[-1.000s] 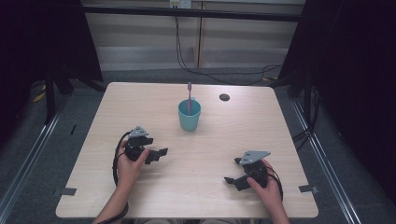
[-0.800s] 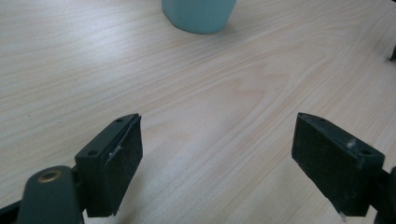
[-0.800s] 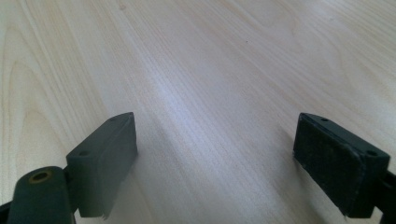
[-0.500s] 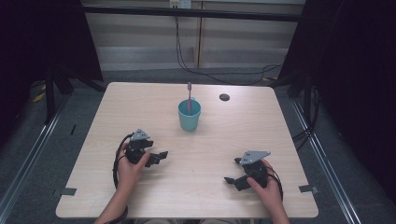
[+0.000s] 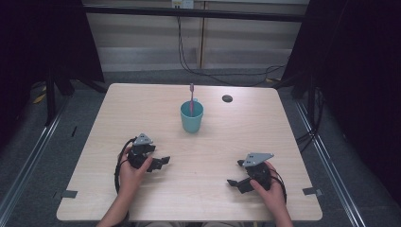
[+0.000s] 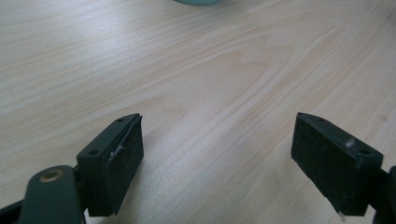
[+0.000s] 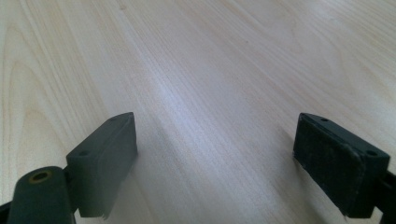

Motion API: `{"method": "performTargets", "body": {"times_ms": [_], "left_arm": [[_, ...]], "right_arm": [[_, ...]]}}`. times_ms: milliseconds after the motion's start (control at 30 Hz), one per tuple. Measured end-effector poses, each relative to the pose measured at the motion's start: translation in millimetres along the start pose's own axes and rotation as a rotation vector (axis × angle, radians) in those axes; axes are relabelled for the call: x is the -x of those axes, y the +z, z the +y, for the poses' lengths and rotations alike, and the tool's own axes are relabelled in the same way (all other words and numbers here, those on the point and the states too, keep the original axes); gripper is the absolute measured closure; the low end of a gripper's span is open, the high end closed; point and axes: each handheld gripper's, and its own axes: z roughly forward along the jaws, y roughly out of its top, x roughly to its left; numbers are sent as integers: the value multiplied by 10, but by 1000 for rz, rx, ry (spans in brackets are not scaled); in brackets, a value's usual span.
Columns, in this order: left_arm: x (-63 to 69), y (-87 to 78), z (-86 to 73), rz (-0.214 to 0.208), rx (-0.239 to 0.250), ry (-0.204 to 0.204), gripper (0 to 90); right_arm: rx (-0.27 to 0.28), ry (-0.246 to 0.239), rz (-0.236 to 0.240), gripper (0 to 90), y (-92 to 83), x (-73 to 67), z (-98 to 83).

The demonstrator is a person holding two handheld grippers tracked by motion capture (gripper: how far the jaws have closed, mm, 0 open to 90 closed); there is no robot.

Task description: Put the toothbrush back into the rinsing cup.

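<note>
High view: toothbrush (image 5: 191, 97) being held upright in cup (image 5: 191, 117) – ahead-right of nearer left gripper (image 5: 163, 162); right gripper (image 5: 232, 182) farther; both jaws apart, empty

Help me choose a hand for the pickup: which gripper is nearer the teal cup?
Left. The left gripper sits just below and left of the teal cup, jaws open. The right gripper rests farther off, toward the table's near right corner, also open.
</note>
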Motion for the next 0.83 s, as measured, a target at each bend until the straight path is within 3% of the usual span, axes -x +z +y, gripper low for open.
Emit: {"method": "performTargets", "body": {"times_ms": [400,600,833], "left_arm": [[26,4,-13,10,-13,30,169],[59,16,-9,33,-31,76,157],[62,18,-9,35,-33,81,154]], "right_arm": [[0,1,1,132,0,-1,0],[0,1,0,132,0,0,0],[0,1,1,131,0,0,0]]}}
